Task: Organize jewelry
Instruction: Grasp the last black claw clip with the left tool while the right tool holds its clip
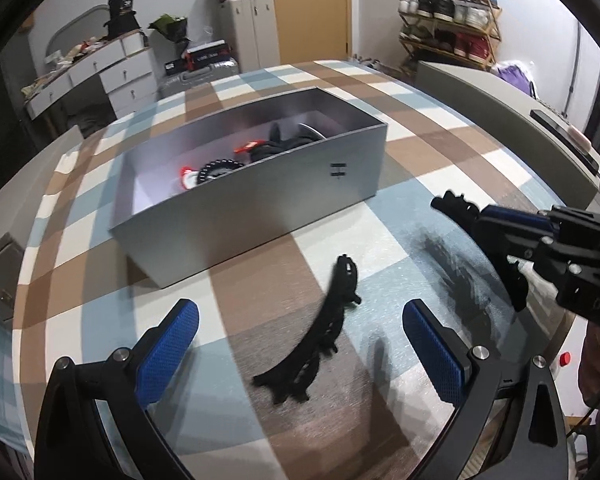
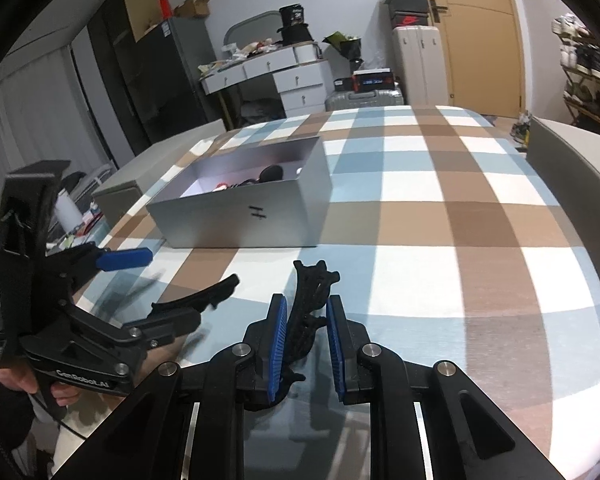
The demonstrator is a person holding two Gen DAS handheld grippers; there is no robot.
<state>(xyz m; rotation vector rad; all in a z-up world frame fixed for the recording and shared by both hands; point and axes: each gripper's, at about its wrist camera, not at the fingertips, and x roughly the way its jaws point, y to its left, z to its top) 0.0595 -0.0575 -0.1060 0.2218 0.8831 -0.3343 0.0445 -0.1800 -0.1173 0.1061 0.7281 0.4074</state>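
Left gripper [image 1: 300,344] jaws spread wide, holding nothing, above a curved black lace-like headband [image 1: 324,332] lying on the blue, brown and white checked cloth [image 1: 420,152]. Right gripper [image 2: 306,336] clamped on a second black lace-like piece [image 2: 310,292], lifted off the cloth. Open grey rectangular box [image 1: 260,200] sits just behind, with black, red and white accessories inside.

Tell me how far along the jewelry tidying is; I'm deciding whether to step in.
Partly done. The open silver box already holds several black, red and white pieces. In hand: the right hand-held gripper has a black lacy choker between its pads. Left: another black lace strip lies on the checked cloth, between the open left hand-held gripper's fingers, not yet gripped.
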